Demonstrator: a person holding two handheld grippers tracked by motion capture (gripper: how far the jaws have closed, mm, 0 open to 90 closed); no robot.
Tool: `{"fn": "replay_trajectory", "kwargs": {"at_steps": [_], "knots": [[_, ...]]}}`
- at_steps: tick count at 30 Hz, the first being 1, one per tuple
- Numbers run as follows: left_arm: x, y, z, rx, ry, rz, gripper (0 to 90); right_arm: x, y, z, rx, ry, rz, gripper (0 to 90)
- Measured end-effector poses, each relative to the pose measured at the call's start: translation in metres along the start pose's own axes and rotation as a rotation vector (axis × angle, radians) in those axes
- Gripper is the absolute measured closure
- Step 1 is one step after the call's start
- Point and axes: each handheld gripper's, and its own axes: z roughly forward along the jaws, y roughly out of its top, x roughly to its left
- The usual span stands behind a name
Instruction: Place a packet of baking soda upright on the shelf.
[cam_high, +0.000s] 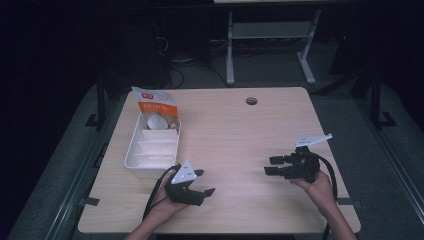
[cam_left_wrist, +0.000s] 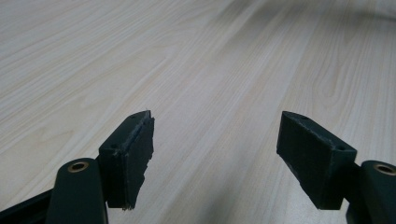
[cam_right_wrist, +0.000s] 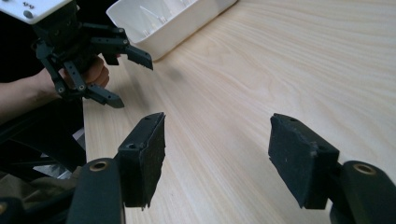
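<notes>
You hold the left gripper (cam_high: 200, 182) just in front of the tray (cam_high: 131, 152) and the right gripper (cam_high: 272, 165) well to its right, both wide open and empty, so I judge nothing is begun, with the bag (cam_high: 155, 103) standing in the tray's far end.

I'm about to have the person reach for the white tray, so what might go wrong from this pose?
The left tool sits close beside the white divided tray, which lies near the table's left edge; a careless sweep might nudge it off. The opened bag leans over the tray's far end and looks likely to tip if bumped. Both tools are open and empty; the right tool is well away.
</notes>
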Motion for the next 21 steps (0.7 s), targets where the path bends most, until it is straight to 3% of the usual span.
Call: {"fn": "replay_trajectory", "kwargs": {"at_steps": [11, 21], "knots": [[0.001, -0.001, 0.0, 0.002, 0.003, -0.004, 26.9, 0.003, -0.019, -0.005, 0.014, 0.0, 0.018, 34.6], [0.001, -0.001, -0.001, 0.003, 0.0, 0.002, 26.8, 0.004, -0.032, 0.005, 0.024, -0.006, 0.026, 34.8]]}}
